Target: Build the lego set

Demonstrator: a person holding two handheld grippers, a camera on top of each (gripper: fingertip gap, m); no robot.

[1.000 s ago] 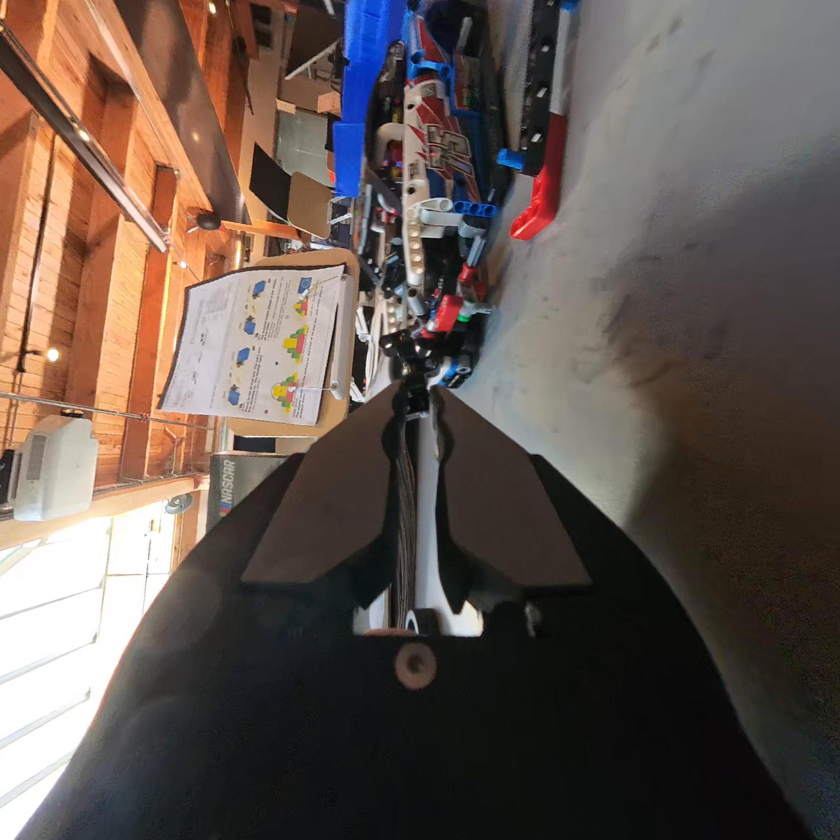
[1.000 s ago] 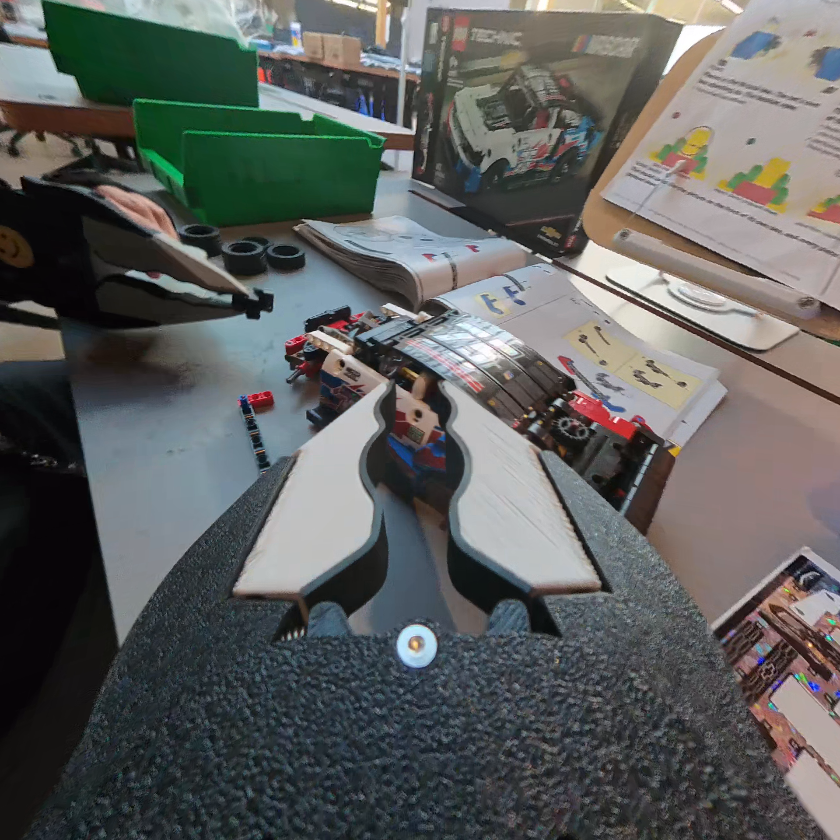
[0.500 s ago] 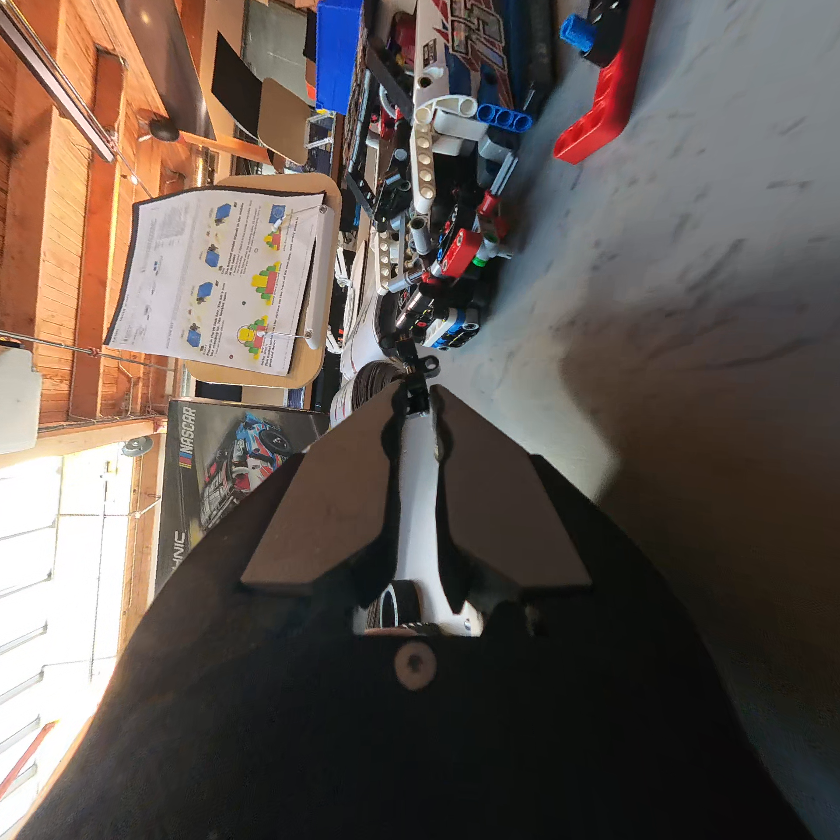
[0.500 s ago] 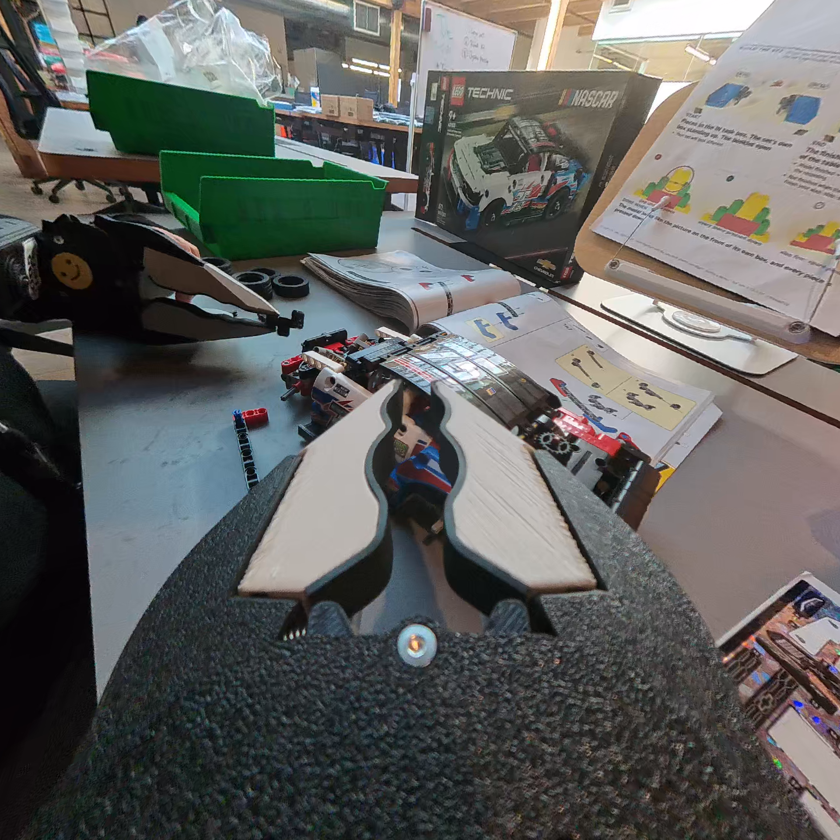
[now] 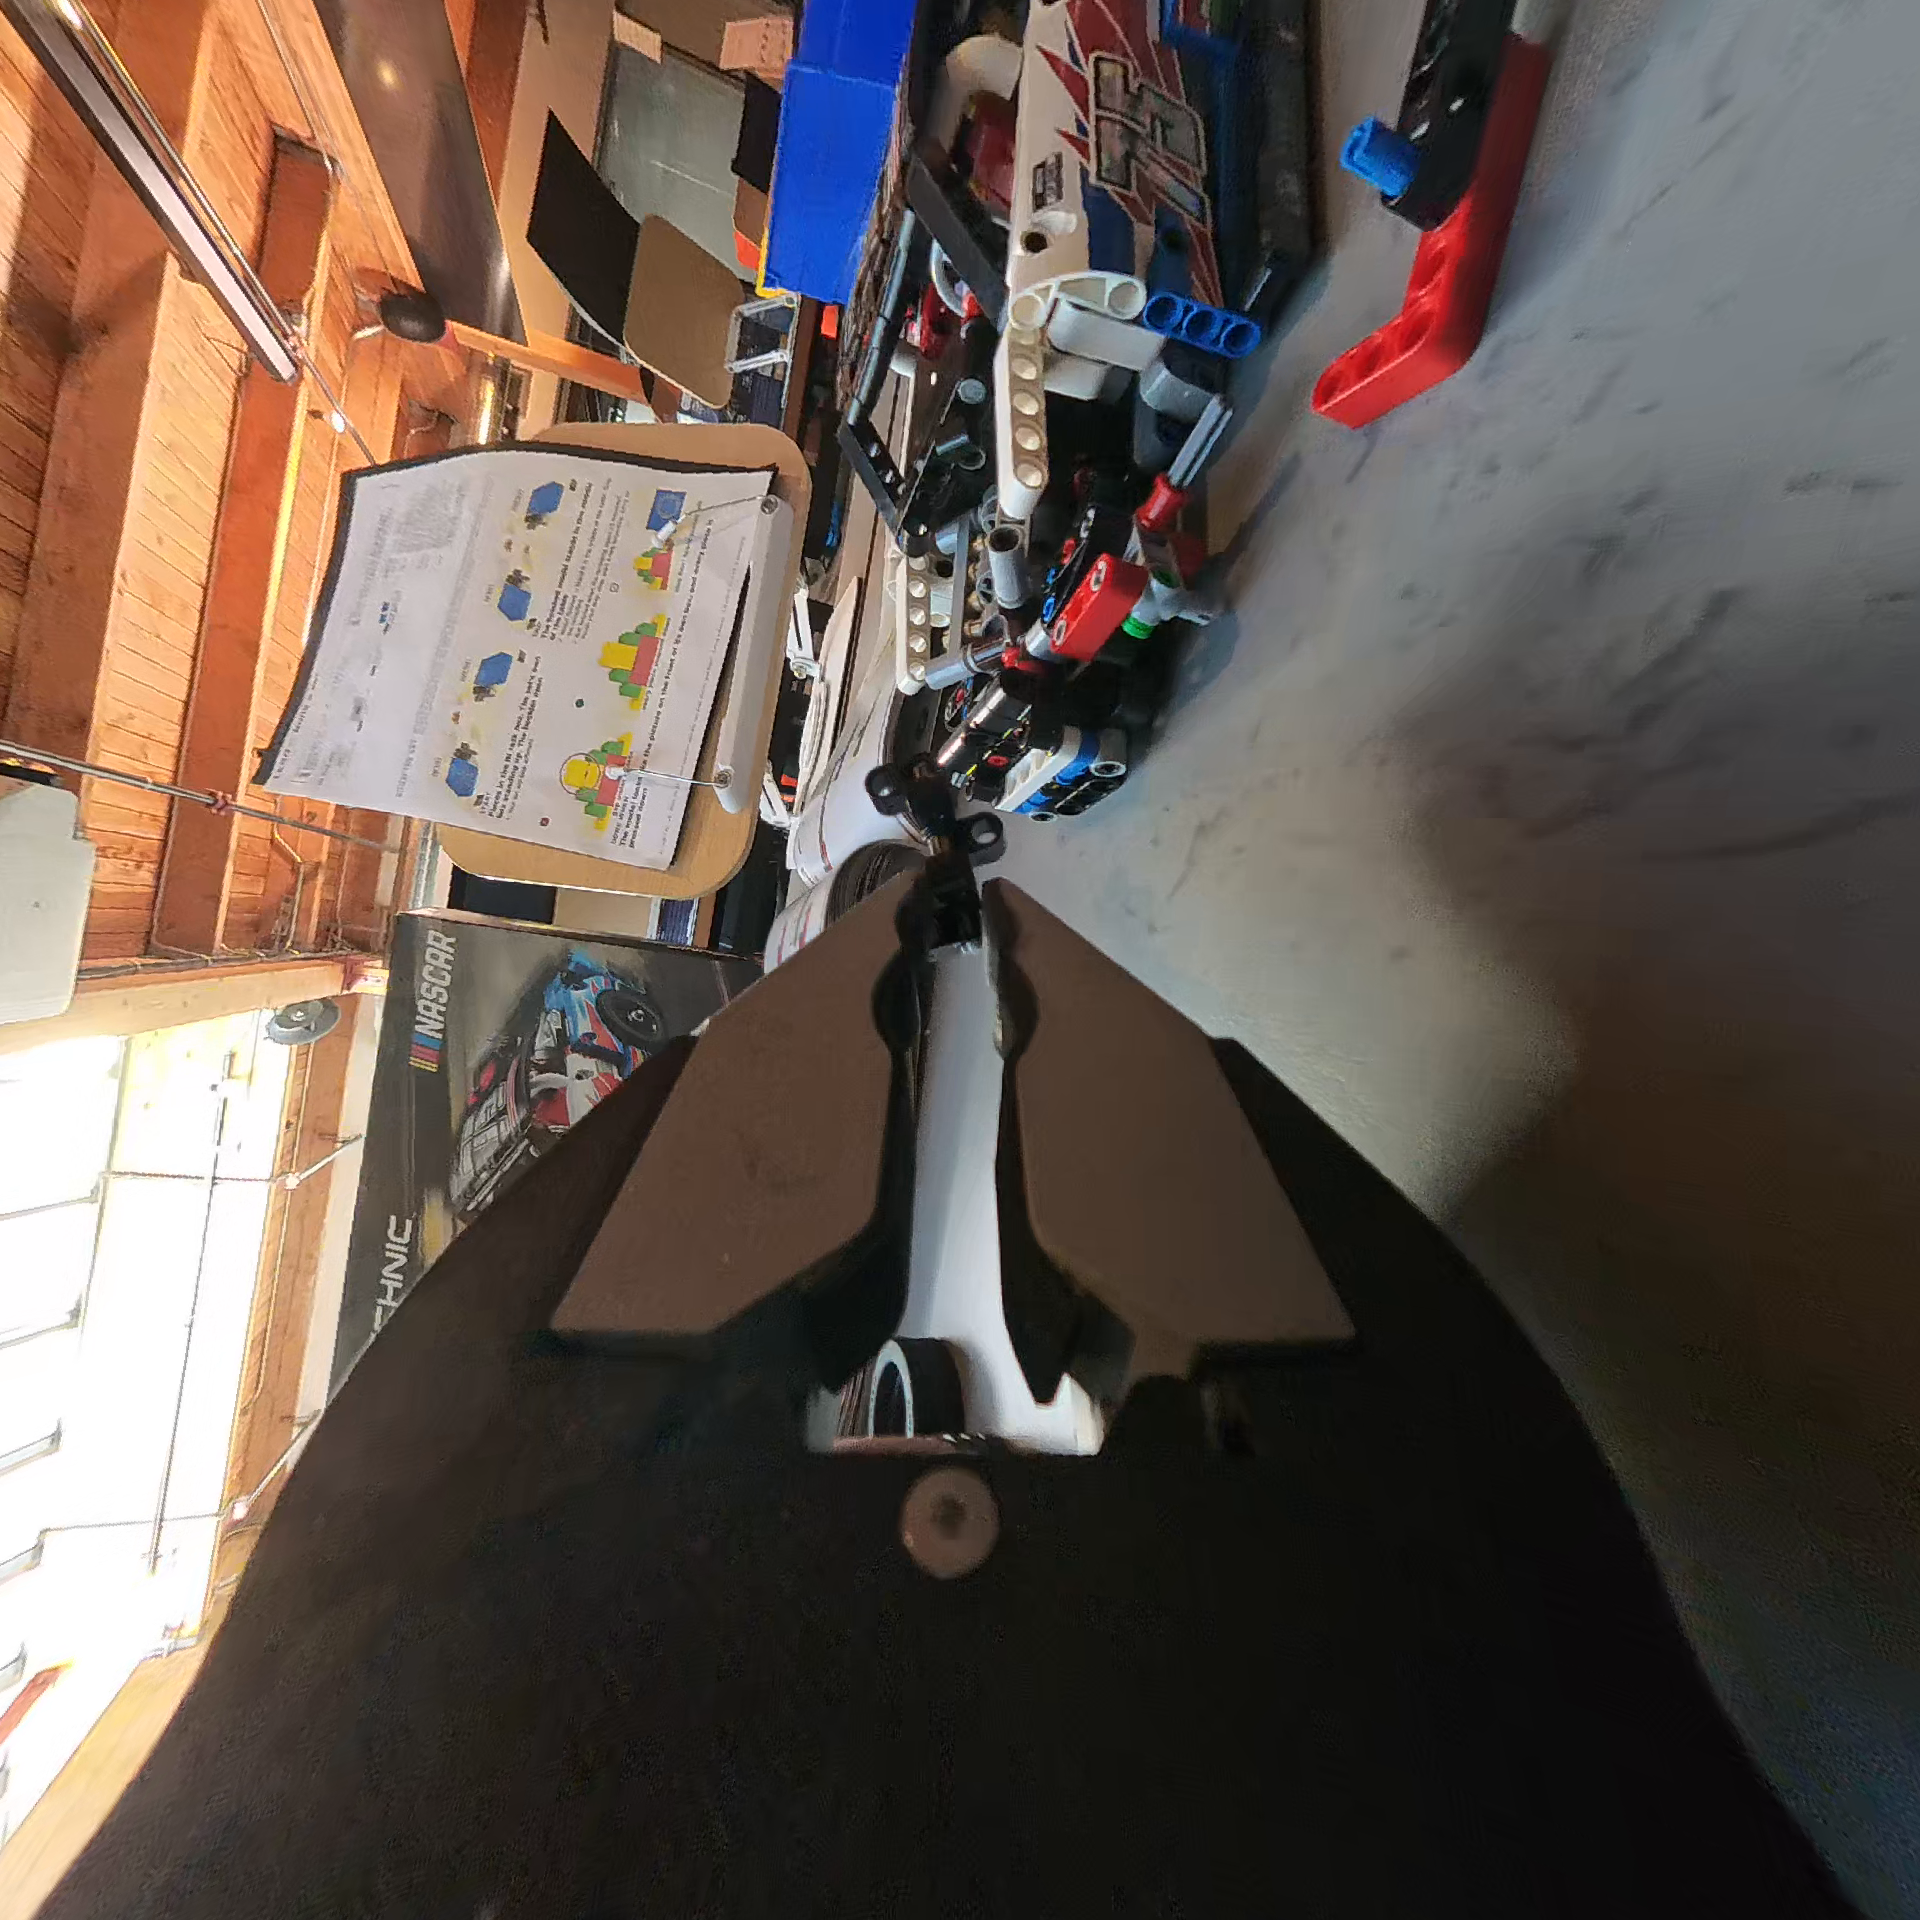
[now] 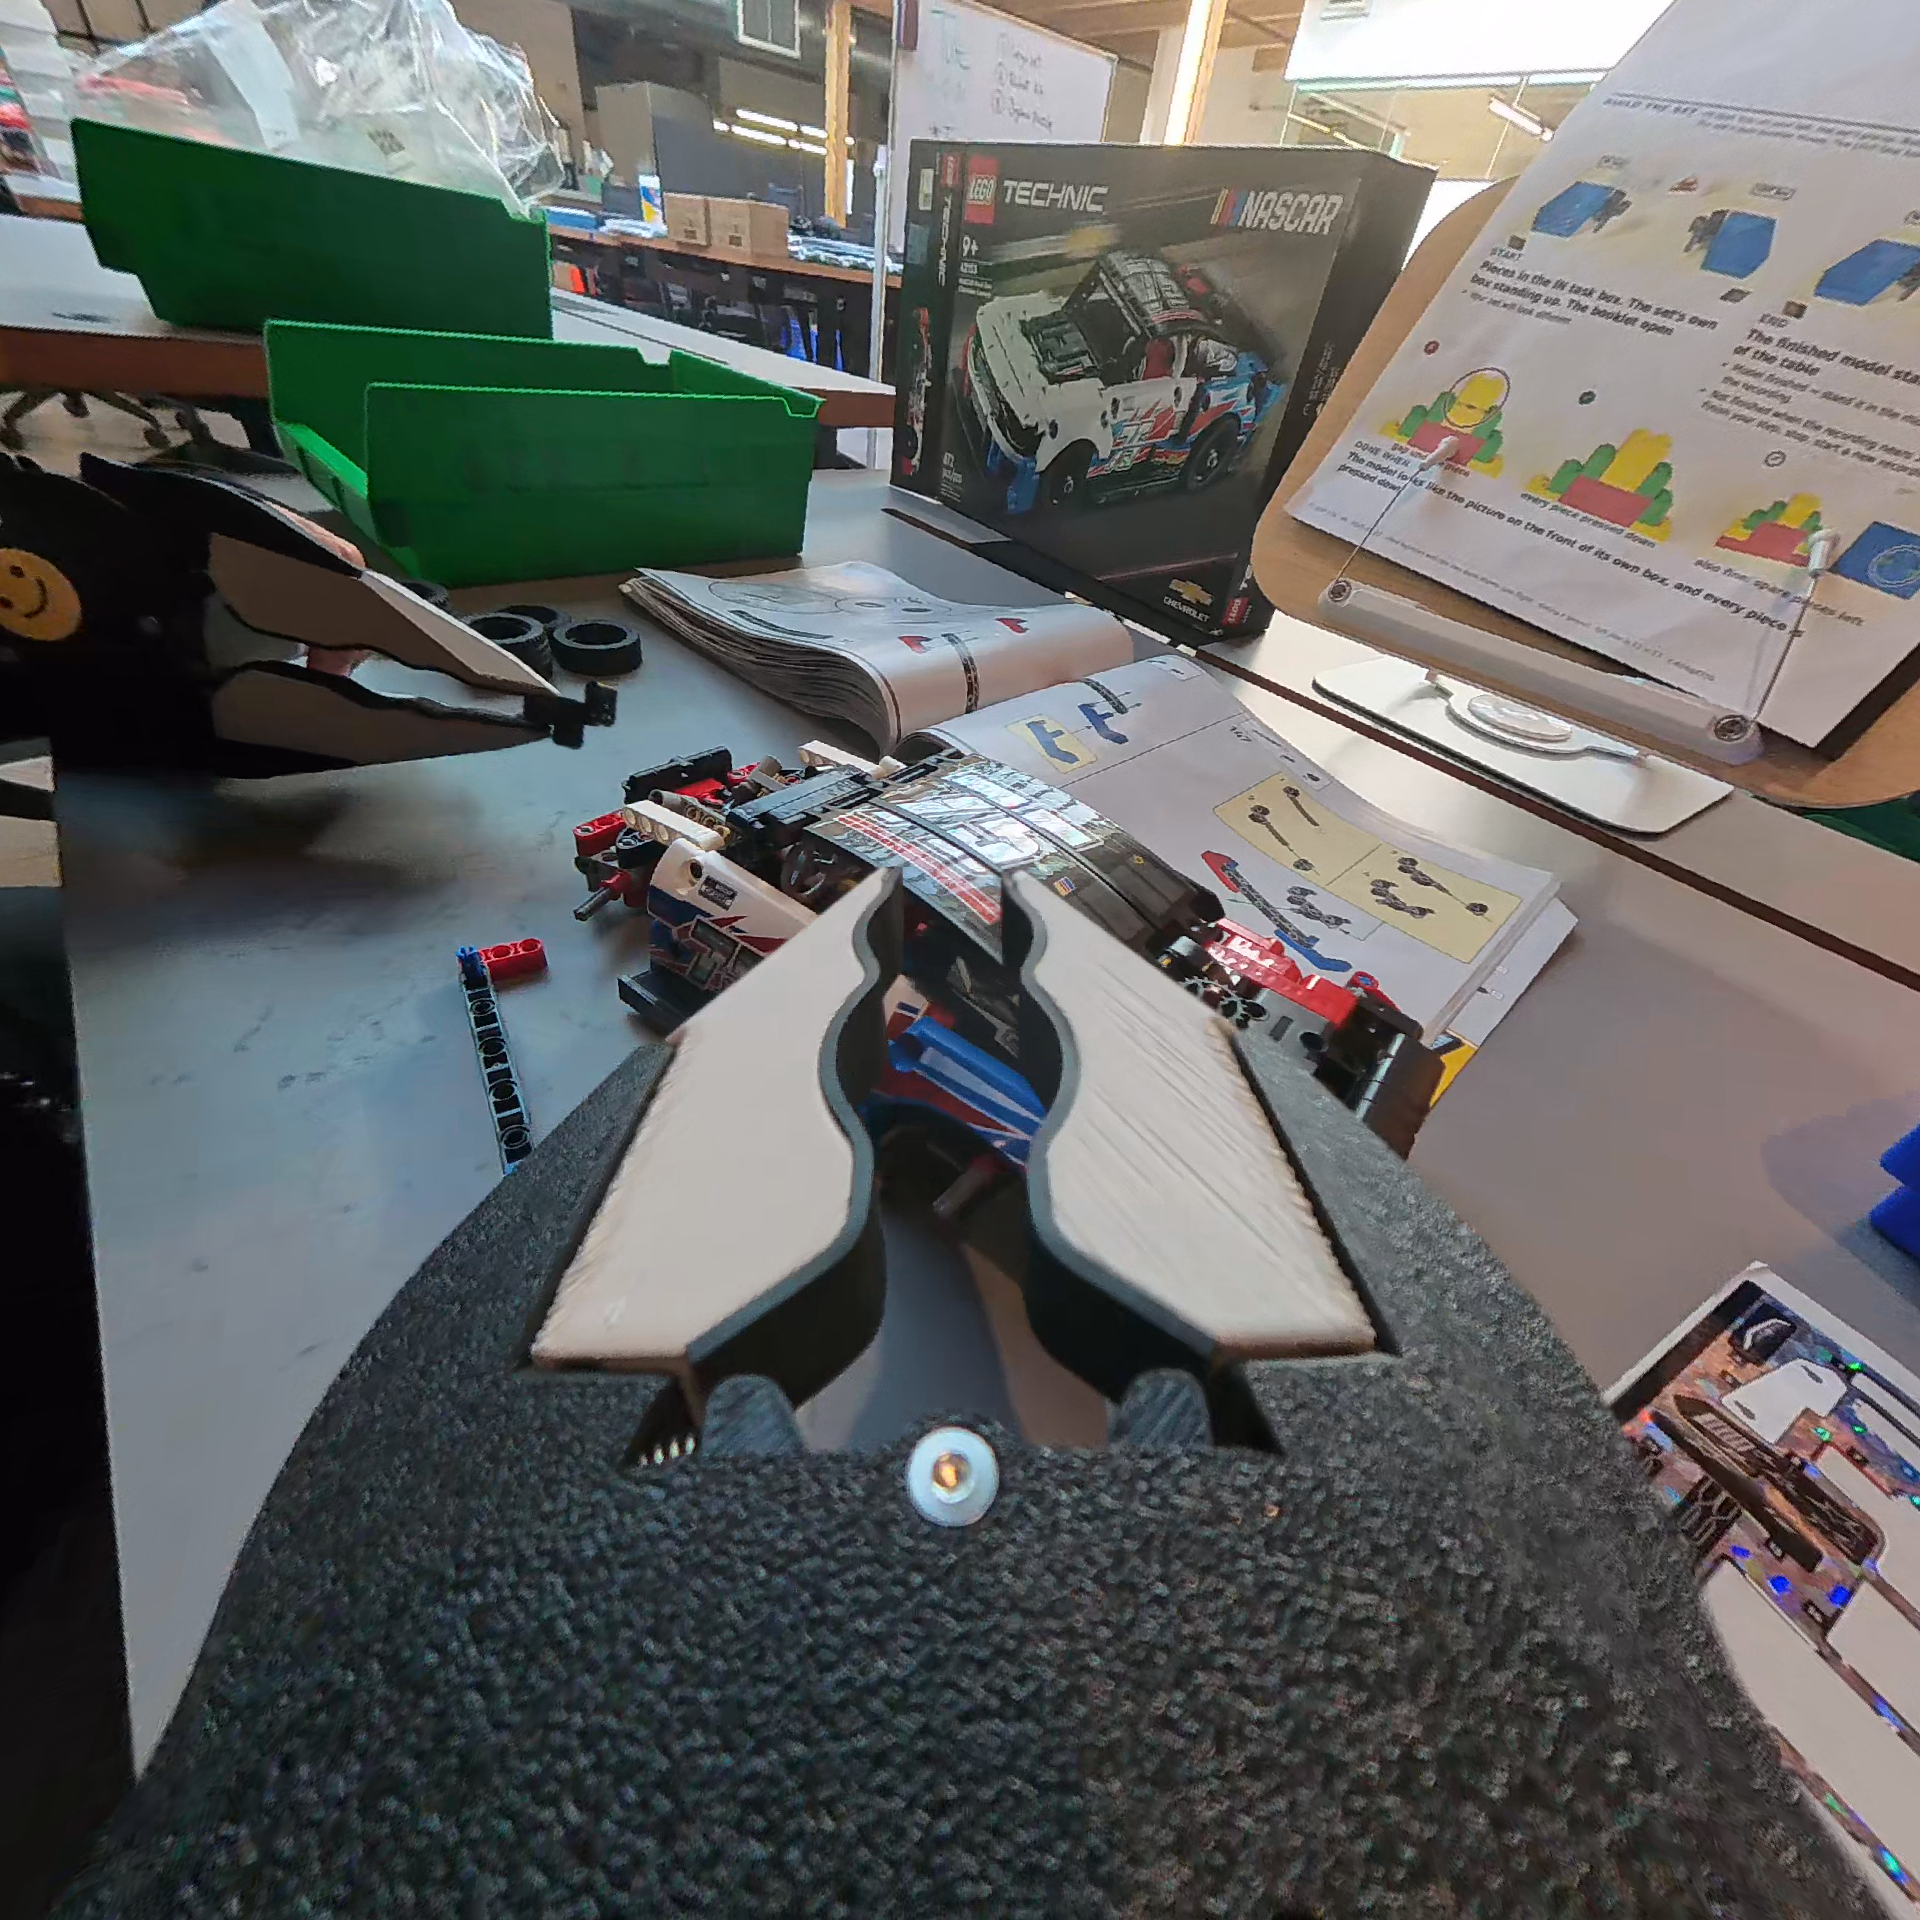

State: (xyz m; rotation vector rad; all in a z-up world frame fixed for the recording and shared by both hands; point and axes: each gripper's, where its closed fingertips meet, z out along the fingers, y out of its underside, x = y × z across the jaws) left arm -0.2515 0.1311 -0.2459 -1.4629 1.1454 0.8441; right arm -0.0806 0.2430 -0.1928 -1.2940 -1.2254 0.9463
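Left gripper (image 6: 545, 707) comes in from the left edge of the right wrist view, its tips pinched tight on a small black connector piece (image 6: 584, 712), held clear above the grey table (image 6: 270, 1091) and just left of the half-built car model (image 6: 935, 862) sitting mid-frame; in its own view the same gripper (image 5: 951, 909) shows that black piece (image 5: 935, 821) poking out past the tips toward the model's nose (image 5: 1039, 665). Right gripper (image 6: 951, 904) hangs over the near flank of the car, fingers a little apart with blue and white bodywork showing in the gap, and whether they touch it I cannot tell. A loose black beam (image 6: 497, 1049) with a red end piece (image 6: 516, 958) lies on the table left of the model. Behind, the open instruction booklet (image 6: 1299, 831), three black tyres (image 6: 561, 639), green bins (image 6: 540, 468) upper left, the set's box (image 6: 1122, 374) upright at top centre, and an instruction sheet on a stand (image 6: 1662, 395) at the upper right
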